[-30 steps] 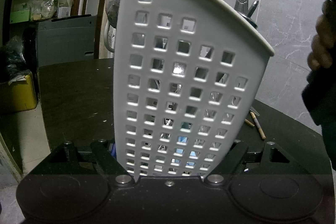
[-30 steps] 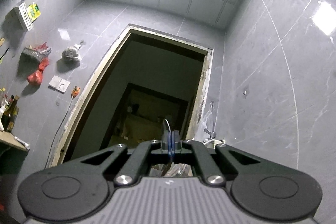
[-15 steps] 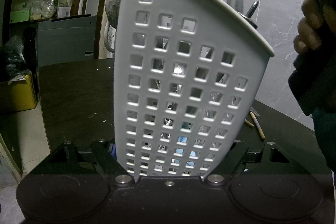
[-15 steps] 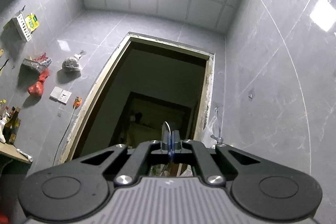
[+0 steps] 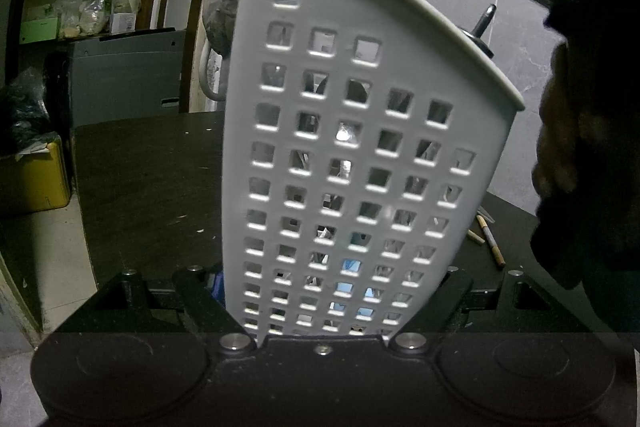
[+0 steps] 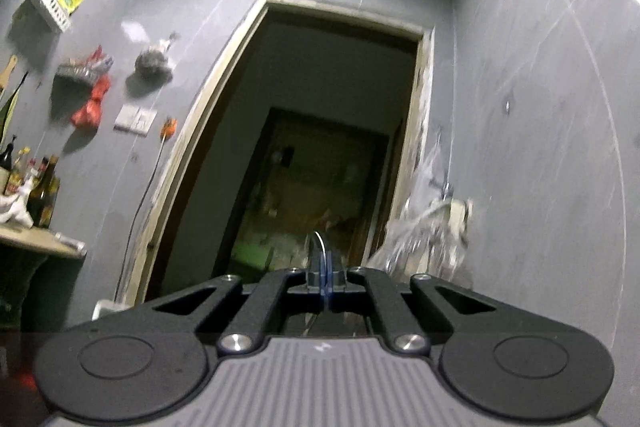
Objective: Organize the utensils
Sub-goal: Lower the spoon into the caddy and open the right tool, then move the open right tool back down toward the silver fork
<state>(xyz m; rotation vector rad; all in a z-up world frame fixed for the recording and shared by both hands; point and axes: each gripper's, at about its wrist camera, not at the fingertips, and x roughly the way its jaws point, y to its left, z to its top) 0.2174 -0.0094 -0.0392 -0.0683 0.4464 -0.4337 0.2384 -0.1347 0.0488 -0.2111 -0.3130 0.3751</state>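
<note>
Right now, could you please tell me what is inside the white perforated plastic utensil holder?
Through the white perforated plastic utensil holder holes, shiny metal pieces and something blue near the bottom show. One metal handle pokes above the rim. The wall hides which utensils they are.

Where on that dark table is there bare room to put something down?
Left of the white holder, the table is bare to its left and far edges. Right of the holder it is crowded: two chopsticks lie there and a hand hangs above.
</note>
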